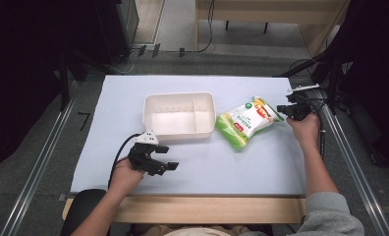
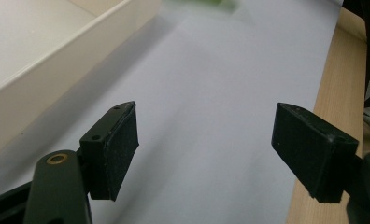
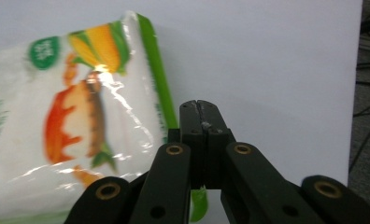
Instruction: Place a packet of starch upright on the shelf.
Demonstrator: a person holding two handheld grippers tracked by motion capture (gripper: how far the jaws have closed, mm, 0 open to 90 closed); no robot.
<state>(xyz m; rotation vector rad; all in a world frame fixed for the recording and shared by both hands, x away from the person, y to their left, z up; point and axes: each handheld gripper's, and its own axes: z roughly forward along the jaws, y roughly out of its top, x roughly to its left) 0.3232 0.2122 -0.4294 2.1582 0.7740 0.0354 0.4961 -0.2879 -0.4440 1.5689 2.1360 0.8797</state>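
While my left gripper [image 1: 164, 160] rests released near the white tray [image 1: 179, 100] at the table's [image 1: 261, 162] near left, my right gripper [image 1: 283, 109] is clenched on the green edge of the snack bag [image 1: 245, 121], right of the tray.

A: Is any text legible on the snack bag [image 1: 245, 119]?

B: None. In the right gripper view the snack bag [image 3: 71, 116] carries a round green badge with white characters, too blurred to read, plus green marks at its left edge, also unreadable.

A: And from above?

B: A small red label [image 1: 238, 126] shows; its print is too small to read.
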